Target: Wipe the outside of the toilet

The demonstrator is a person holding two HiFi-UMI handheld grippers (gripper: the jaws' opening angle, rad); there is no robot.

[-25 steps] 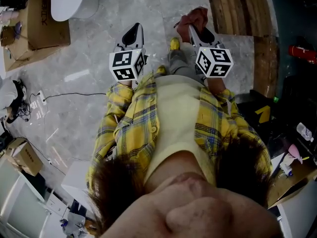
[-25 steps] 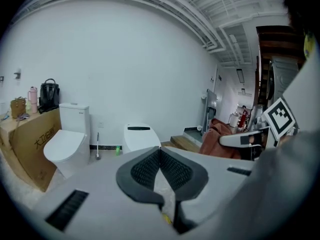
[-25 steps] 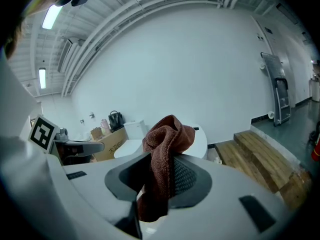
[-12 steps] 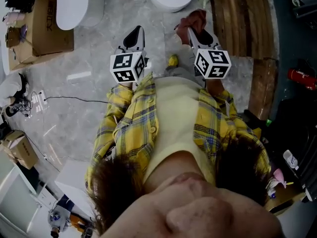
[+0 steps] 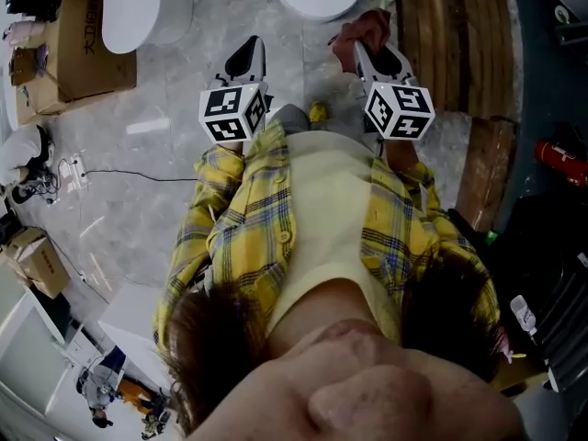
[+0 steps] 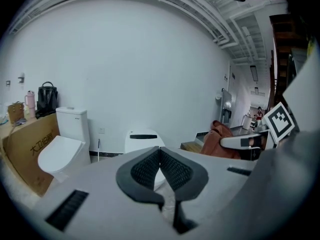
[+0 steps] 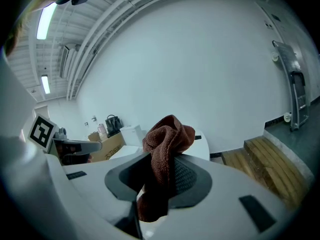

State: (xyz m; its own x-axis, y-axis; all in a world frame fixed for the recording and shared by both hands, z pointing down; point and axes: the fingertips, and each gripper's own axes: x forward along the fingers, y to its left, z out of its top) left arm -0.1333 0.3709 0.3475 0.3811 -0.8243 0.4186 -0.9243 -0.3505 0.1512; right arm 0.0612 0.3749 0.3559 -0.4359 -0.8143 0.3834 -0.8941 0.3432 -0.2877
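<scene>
R fingers (image 7: 189,178) grip 1 cloth (image 7: 167,134), 2 toilets (image 6: 61,154) (image 6: 143,140)

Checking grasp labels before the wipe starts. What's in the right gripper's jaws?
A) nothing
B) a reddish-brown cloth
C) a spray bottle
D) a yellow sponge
B: in the right gripper view, the right gripper has its jaws closed on a reddish-brown cloth, which bunches up above them.

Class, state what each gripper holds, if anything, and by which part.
The right gripper pinches a brown cloth at its bunched middle; a wad bulges past the jaw tips. The left gripper holds nothing; its jaws are together.
</scene>
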